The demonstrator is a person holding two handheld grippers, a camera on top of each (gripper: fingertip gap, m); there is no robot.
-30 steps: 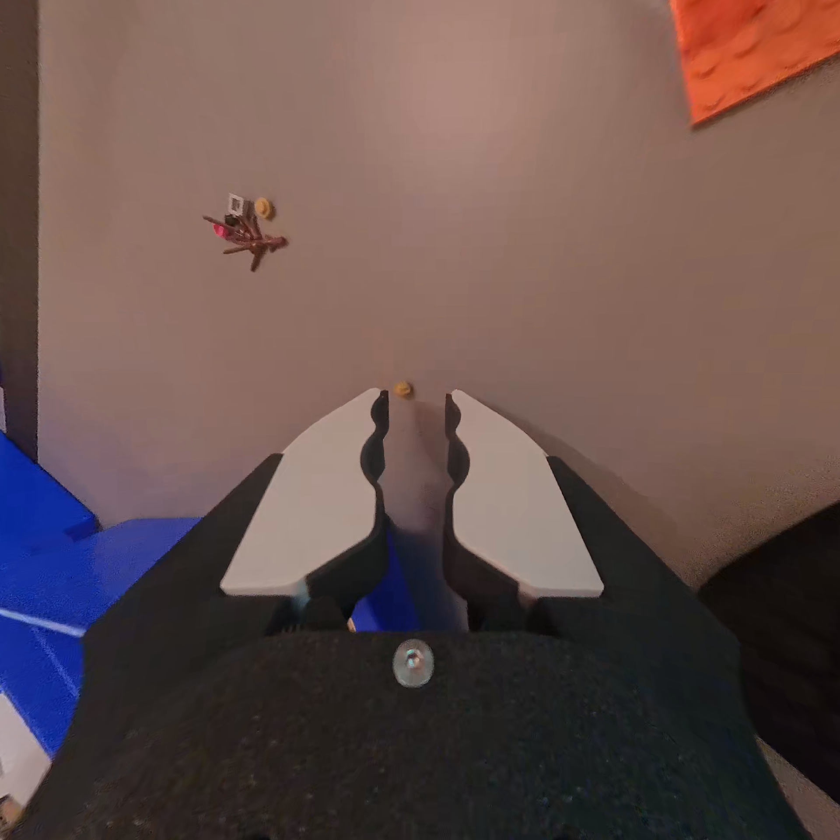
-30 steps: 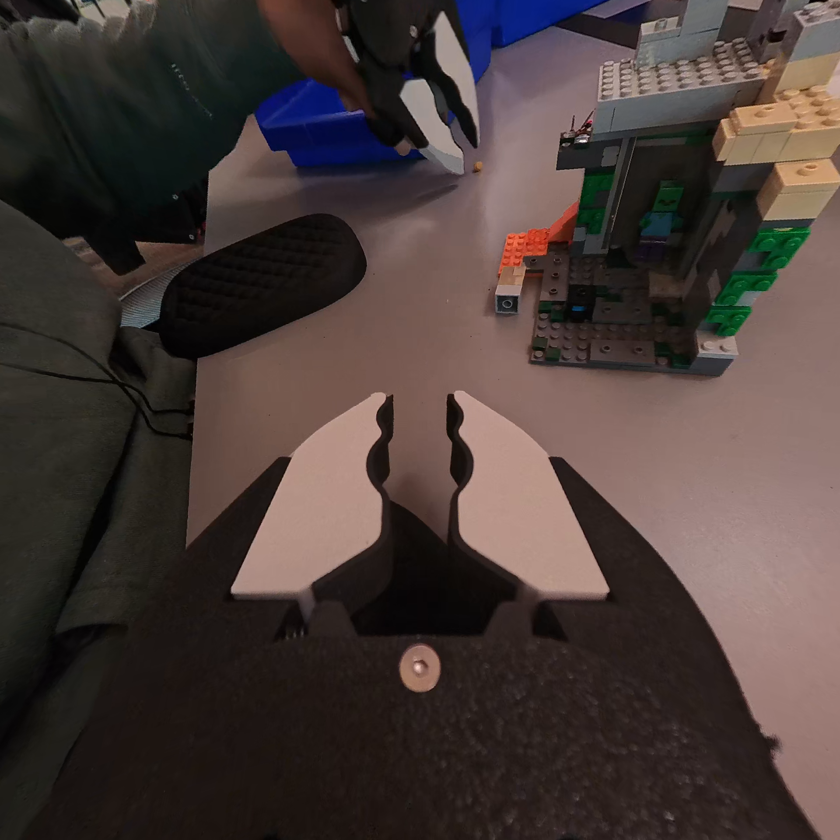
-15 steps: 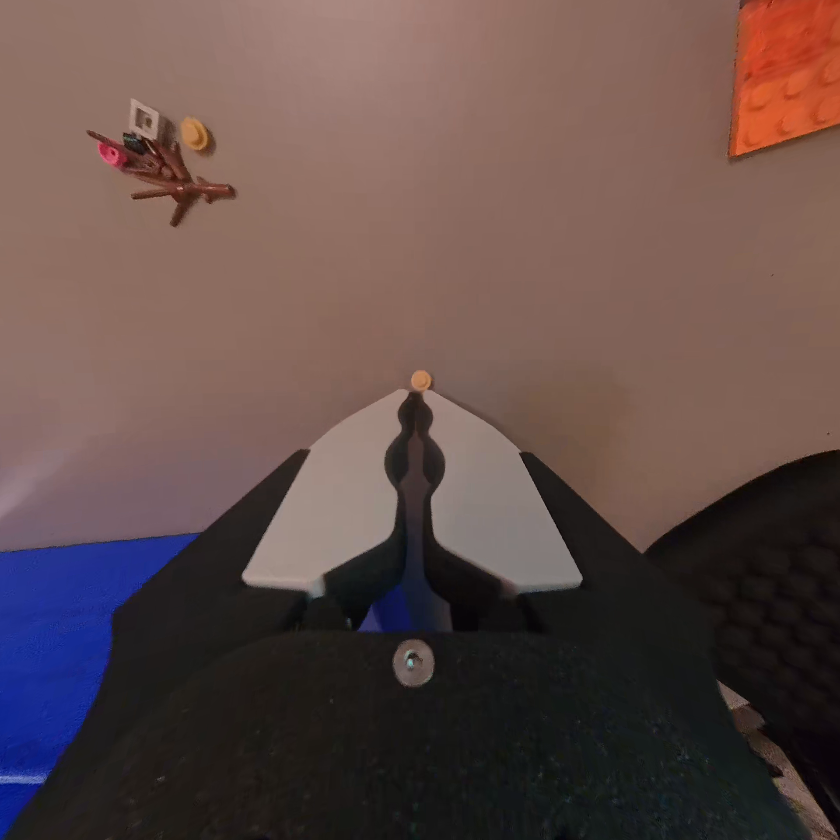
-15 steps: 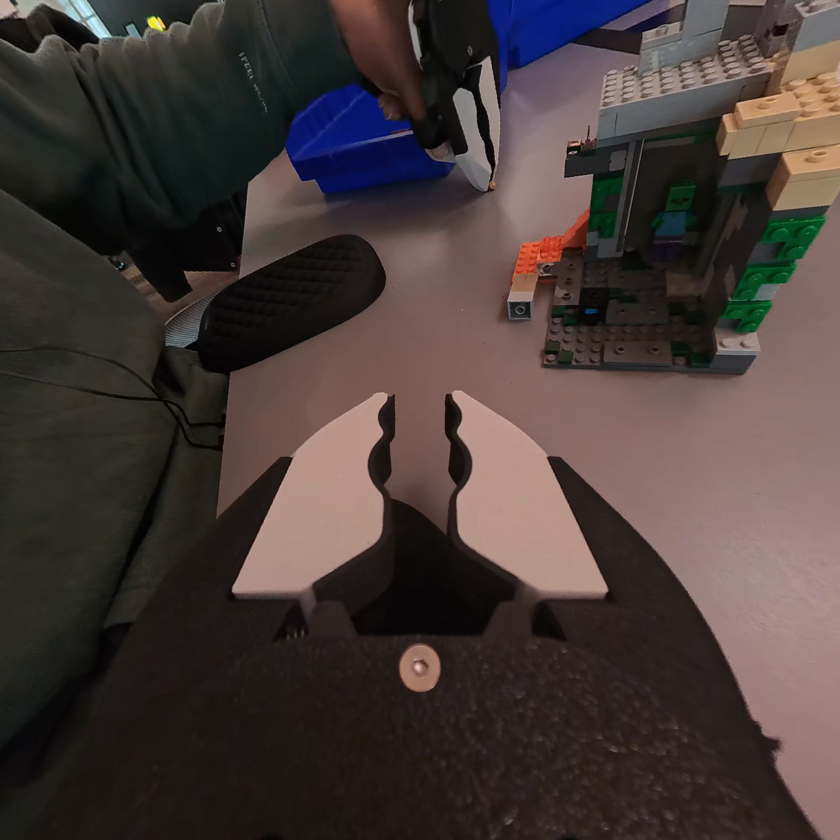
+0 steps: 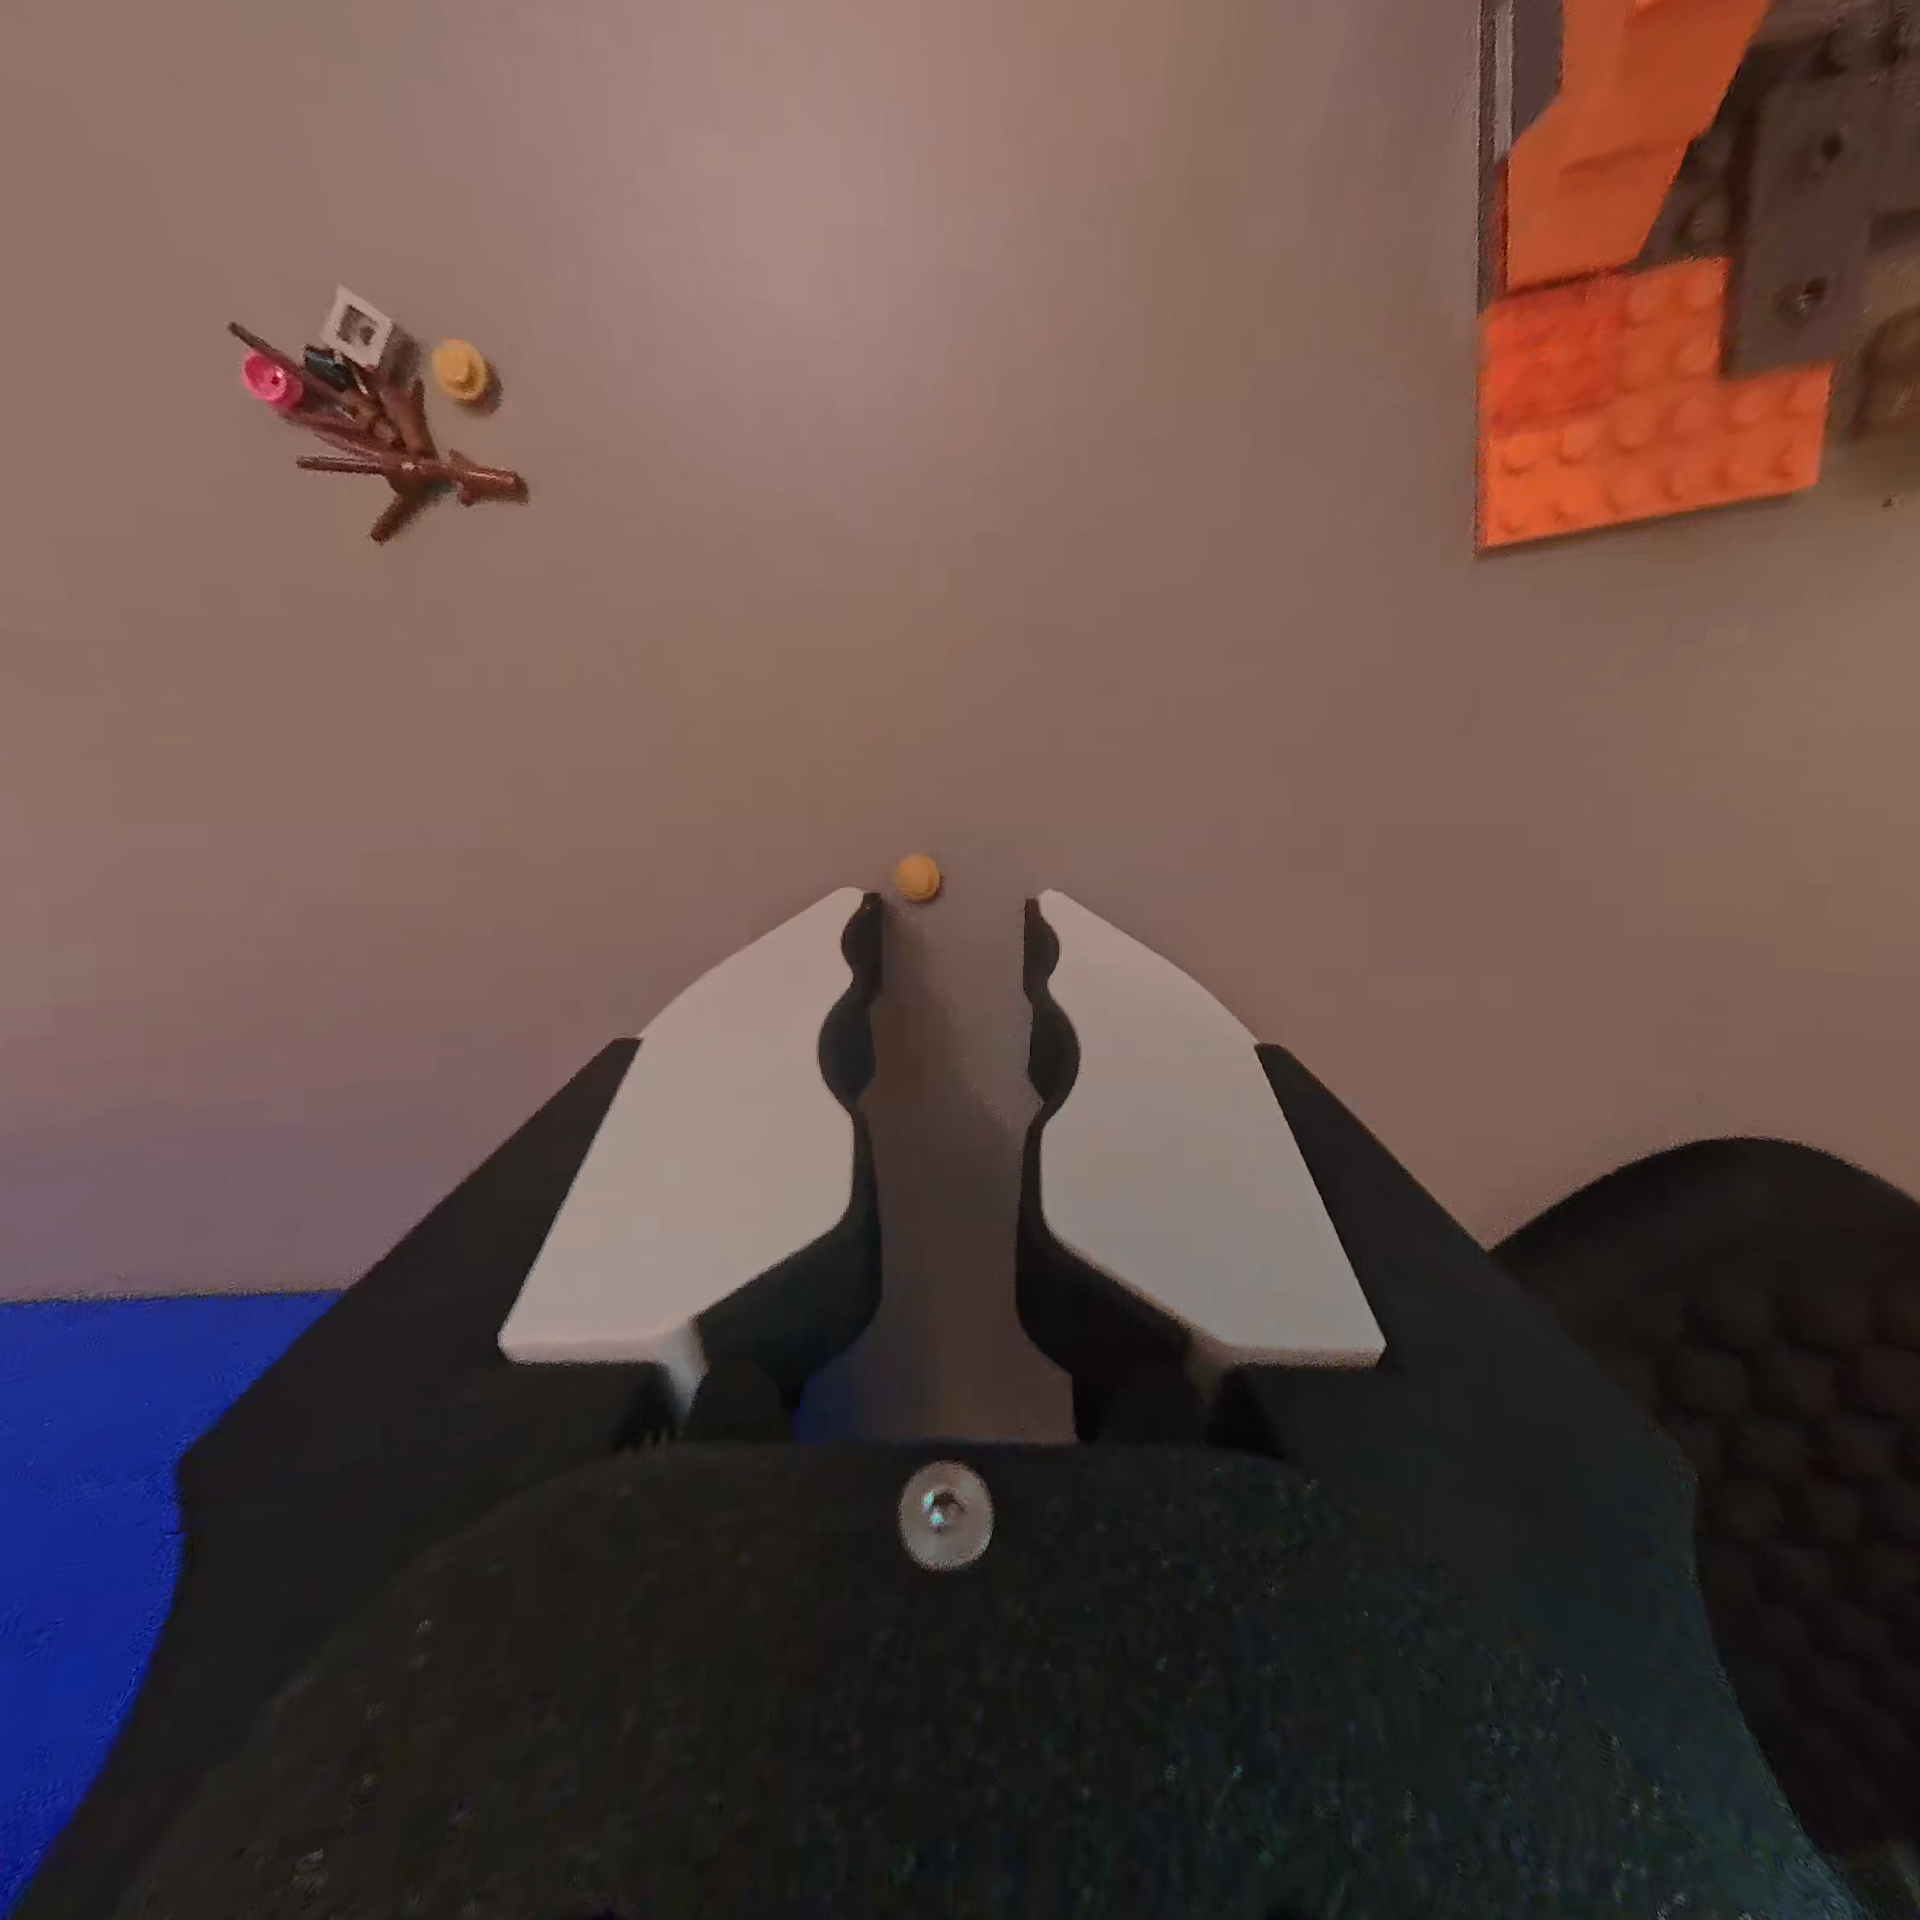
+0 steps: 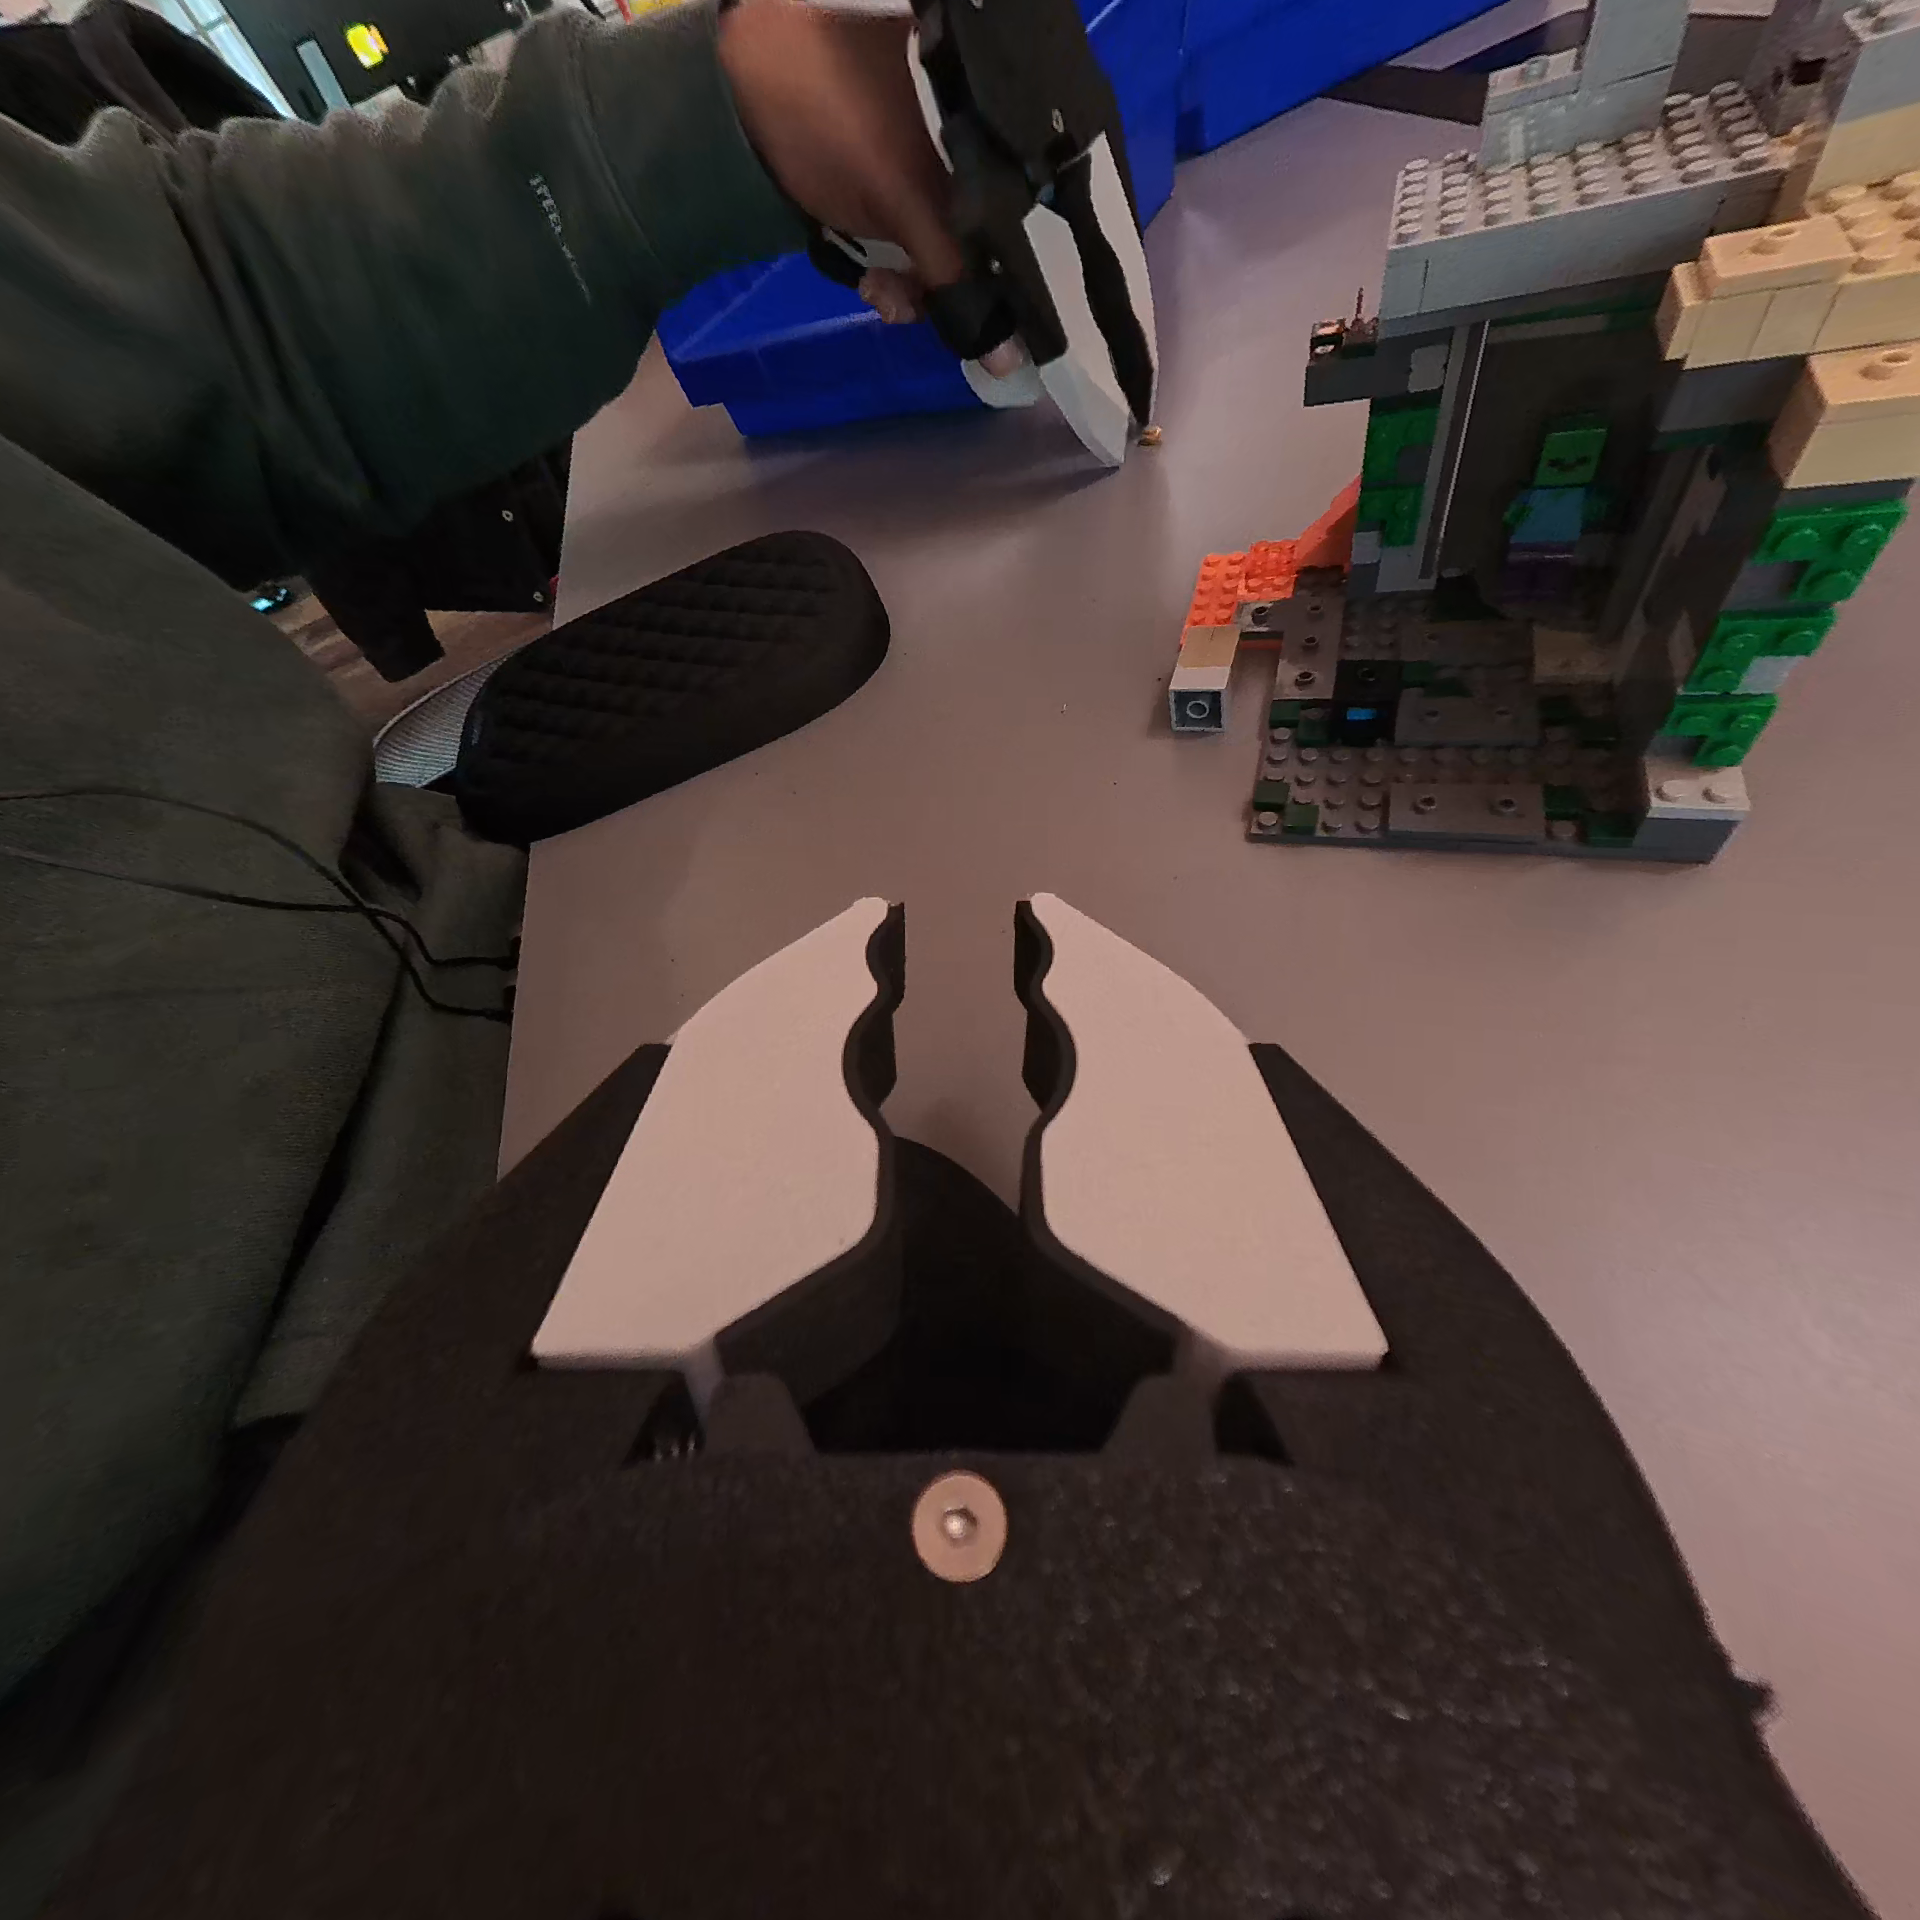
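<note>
The left tool [image 5: 951,902], with white fingers on a black foam-covered body, is released: a clear gap stands between its tips and nothing sits in it. It points down at the smooth grey worktop [image 5: 935,520]. A small round tan stud piece [image 5: 916,878] lies on the worktop just beyond the tips, nearer the left fingertip, and whether it touches that tip cannot be told. Farther off to the left lies a little cluster of loose parts: brown twig-like pieces [image 5: 405,457], a pink round stud [image 5: 270,380], a small white square tile [image 5: 360,326] and a second tan round stud [image 5: 462,368]. At the far right is the orange studded plate [image 5: 1642,405] of a toy-brick building. A blue plastic bin [image 5: 135,1455] fills the near left corner, and a black quilted pad [image 5: 1766,1351] lies at the near right.

The right tool [image 6: 958,914] is of the same make and is likewise released and empty, hanging over bare worktop near its front edge. To its far right stands the toy-brick building [image 6: 1558,540] of grey, green, tan and orange bricks, with a small green-headed figure [image 6: 1564,488] inside. In this view a person's hand [image 6: 862,177] in a dark green sleeve [image 6: 416,270] holds the left tool tip-down on the worktop beside the blue bin.
</note>
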